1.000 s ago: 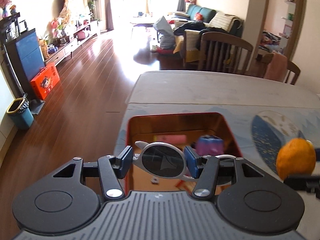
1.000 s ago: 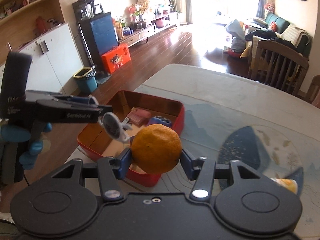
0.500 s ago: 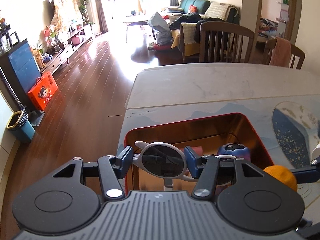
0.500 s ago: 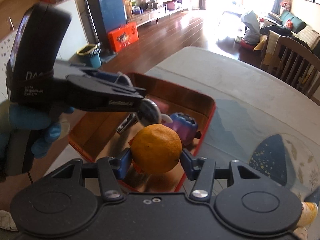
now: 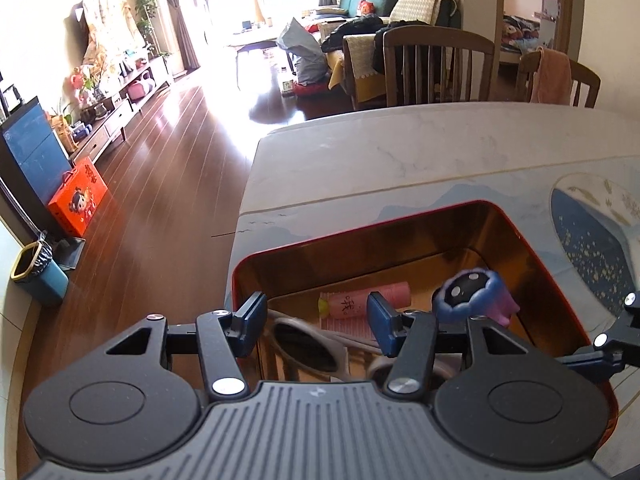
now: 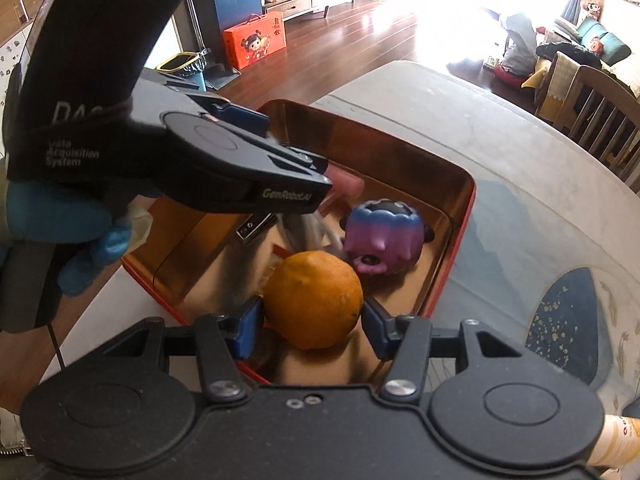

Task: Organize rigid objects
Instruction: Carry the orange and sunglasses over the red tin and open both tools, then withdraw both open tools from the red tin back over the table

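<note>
1. Sunlit living room lay beyond the pale table (image 5: pixel 400 152), with wooden chairs (image 5: pixel 436 68) at its far edge and dark plank flooring to the left.
2. You had a red tin (image 5: pixel 420 240) with a gold lining standing on the table's patterned mat, and both of your tools were tilted down over it.
3. Your left gripper (image 5: pixel 316 314) pointed steeply into the tin's near left part. Its blue pads stood apart and pinched nothing.
4. Below that gap, the sunglasses (image 5: pixel 308 346) lay blurred in the tin, free of both pads as far as the left wrist view showed.
5. In the right wrist view, your blue-gloved left hand (image 6: pixel 84 236) wrapped the left tool's handle from the left side, with the tool's black arm reaching across the tin.
6. Your right gripper (image 6: pixel 314 314) was angled down over the tin's near edge, and its pads were pressed on either side of the orange (image 6: pixel 314 298).
7. That orange hung above the tin's floor, just in front of the purple toy (image 6: pixel 382 236).
8. Behind the toy, a pink item (image 5: pixel 366 300) lay flat on the tin's floor, beside the sunglasses.
</note>
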Demonstrator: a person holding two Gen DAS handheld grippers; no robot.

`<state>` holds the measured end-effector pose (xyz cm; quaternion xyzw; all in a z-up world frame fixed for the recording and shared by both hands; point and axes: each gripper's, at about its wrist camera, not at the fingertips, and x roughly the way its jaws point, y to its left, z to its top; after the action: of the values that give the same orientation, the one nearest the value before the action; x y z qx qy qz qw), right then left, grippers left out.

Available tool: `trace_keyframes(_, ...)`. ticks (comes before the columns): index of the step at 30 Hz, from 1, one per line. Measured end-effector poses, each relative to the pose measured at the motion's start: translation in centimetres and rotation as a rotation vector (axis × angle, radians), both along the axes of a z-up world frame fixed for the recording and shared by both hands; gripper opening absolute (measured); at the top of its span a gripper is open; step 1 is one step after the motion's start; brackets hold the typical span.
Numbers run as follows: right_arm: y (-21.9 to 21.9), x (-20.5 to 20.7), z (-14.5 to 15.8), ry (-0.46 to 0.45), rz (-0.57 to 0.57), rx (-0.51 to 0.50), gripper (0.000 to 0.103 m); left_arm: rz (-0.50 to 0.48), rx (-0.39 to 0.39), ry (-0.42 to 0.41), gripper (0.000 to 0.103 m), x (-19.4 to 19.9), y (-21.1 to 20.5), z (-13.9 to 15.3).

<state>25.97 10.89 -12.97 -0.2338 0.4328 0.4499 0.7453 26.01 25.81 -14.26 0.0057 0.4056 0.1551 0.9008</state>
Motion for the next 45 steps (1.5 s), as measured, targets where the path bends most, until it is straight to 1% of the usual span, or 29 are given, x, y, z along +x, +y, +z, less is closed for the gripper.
trace_keyframes(2, -0.2, -0.1, 0.3, 0.004, -0.004, 0.022, 0.053, 0.001, 0.021, 0.007, 0.055, -0.1, -0.2, -0.2)
trace_keyframes(10, -1.7, -0.6, 1.7, 0.004, -0.027, 0.065, 0.06, 0.003, 0.007, 0.021, 0.055, -0.7, -0.3, 0.0)
trace_keyframes(16, -3.3, -1.3, 3.0, -0.001, -0.048, 0.11, 0.063, 0.023, -0.036, 0.014, 0.055, -1.9, -0.3, 0.7)
trace_keyframes(19, -4.4, -1.6, 3.9, -0.01, -0.061, 0.134, 0.064, 0.039, -0.063, 0.006, 0.058, -2.7, -0.5, 1.3)
trace_keyframes(22, -5.7, -1.8, 4.9, -0.018, -0.076, 0.164, 0.064, 0.046, -0.078, -0.009, 0.059, -3.6, -0.8, 2.2)
trace_keyframes(24, -6.6, -1.9, 5.6, -0.022, -0.088, 0.184, 0.067, 0.046, -0.084, -0.021, 0.06, -4.3, -1.3, 2.8)
trace_keyframes(25, -7.0, -2.0, 5.8, -0.022, -0.09, 0.196, 0.068, 0.043, -0.084, -0.027, 0.062, -4.4, -1.6, 3.3)
trace_keyframes(30, -9.7, -2.3, 7.1, -0.026, -0.113, 0.241, 0.071, 0.027, -0.093, -0.064, 0.066, -5.9, -3.6, 5.2)
trace_keyframes(32, -11.0, -2.4, 7.7, -0.038, -0.122, 0.256, 0.075, 0.018, -0.099, -0.075, 0.067, -6.3, -4.5, 5.8)
trace_keyframes(35, -13.4, -2.5, 8.3, -0.049, -0.145, 0.283, 0.078, 0.005, -0.106, -0.09, 0.068, -6.8, -6.0, 6.7)
trace_keyframes(36, -14.1, -2.4, 8.3, -0.052, -0.154, 0.289, 0.079, -0.001, -0.109, -0.093, 0.068, -6.9, -6.5, 6.9)
trace_keyframes(38, -15.7, -2.3, 8.5, -0.06, -0.173, 0.301, 0.081, -0.007, -0.111, -0.099, 0.073, -7.1, -7.6, 7.3)
trace_keyframes(40, -17.2, -2.0, 8.8, -0.07, -0.191, 0.31, 0.082, -0.011, -0.115, -0.107, 0.076, -7.2, -8.8, 7.6)
trace_keyframes(45, -21.2, -1.1, 8.8, -0.08, -0.231, 0.325, 0.088, -0.021, -0.128, -0.116, 0.076, -7.0, -11.9, 8.1)
